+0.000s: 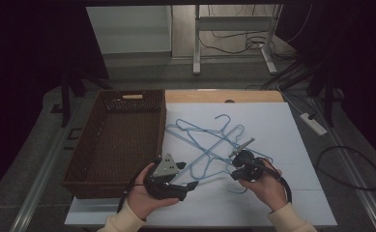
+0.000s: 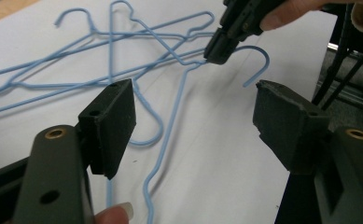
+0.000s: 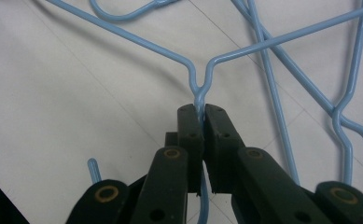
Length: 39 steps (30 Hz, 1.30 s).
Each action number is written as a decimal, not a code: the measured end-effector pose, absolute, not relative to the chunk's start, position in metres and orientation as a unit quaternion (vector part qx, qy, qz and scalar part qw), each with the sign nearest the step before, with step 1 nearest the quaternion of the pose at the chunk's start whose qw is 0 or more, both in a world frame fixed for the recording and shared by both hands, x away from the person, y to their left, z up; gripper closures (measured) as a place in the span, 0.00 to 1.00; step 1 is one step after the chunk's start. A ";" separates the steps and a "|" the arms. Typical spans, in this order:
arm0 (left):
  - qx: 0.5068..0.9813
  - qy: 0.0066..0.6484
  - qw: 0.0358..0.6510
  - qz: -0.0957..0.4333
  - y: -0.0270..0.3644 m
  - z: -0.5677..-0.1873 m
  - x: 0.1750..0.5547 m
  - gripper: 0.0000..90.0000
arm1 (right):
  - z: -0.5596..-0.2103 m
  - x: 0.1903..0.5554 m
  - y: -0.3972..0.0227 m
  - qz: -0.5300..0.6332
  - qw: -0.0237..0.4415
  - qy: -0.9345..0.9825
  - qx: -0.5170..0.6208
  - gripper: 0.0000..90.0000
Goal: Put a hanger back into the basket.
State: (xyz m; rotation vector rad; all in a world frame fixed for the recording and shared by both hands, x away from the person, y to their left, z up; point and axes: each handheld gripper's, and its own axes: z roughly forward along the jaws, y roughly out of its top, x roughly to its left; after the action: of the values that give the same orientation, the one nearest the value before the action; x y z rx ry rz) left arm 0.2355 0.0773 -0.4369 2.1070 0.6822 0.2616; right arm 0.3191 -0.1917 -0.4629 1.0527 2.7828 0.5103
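Several blue wire hangers (image 1: 207, 142) lie tangled on a white sheet (image 1: 277, 125). My right gripper (image 1: 236, 159) is shut on the twisted neck of one blue hanger (image 3: 199, 88), just below where its two shoulders meet. The hook of that hanger (image 2: 259, 65) curls out beside the right gripper (image 2: 215, 51) in the left gripper view. My left gripper (image 1: 188, 176) is open, with its jaws wide apart over the sheet. One arm of the held hanger (image 2: 170, 121) runs between the left gripper (image 2: 195, 100) jaws, untouched. A second hook (image 2: 153, 135) lies near its left jaw.
A brown wicker basket (image 1: 86, 159) stands along the left of the sheet, with nothing in it. A strip of wooden tabletop (image 1: 214, 95) shows behind the sheet. Cables and a power strip (image 1: 313, 123) lie on the floor at the right.
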 end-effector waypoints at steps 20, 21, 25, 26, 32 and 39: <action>0.880 0.270 0.385 0.068 0.034 -0.483 0.260 0.34 | -0.462 0.318 -0.191 0.169 0.060 0.922 0.344 0.95; 0.883 0.273 0.377 0.065 0.031 -0.488 0.264 0.35 | -0.461 0.318 -0.191 0.169 0.059 0.922 0.343 0.95; 0.886 0.277 0.366 0.064 0.025 -0.495 0.271 0.36 | -0.461 0.318 -0.191 0.170 0.059 0.922 0.343 0.95; 0.888 0.278 0.361 0.065 0.024 -0.497 0.273 0.37 | -0.460 0.317 -0.191 0.170 0.059 0.922 0.343 0.95; 0.890 0.288 0.349 0.062 0.018 -0.508 0.283 0.43 | -0.459 0.316 -0.190 0.174 0.061 0.921 0.342 0.95; 0.897 0.287 0.332 0.055 0.013 -0.514 0.288 0.66 | -0.454 0.314 -0.189 0.189 0.050 0.920 0.339 0.95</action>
State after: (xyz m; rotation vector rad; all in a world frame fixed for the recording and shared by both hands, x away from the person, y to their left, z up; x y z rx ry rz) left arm 0.2879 0.0132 -0.5138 2.3422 0.7510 0.1447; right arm 0.3137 -0.1894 -0.4536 1.0309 2.8028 0.5748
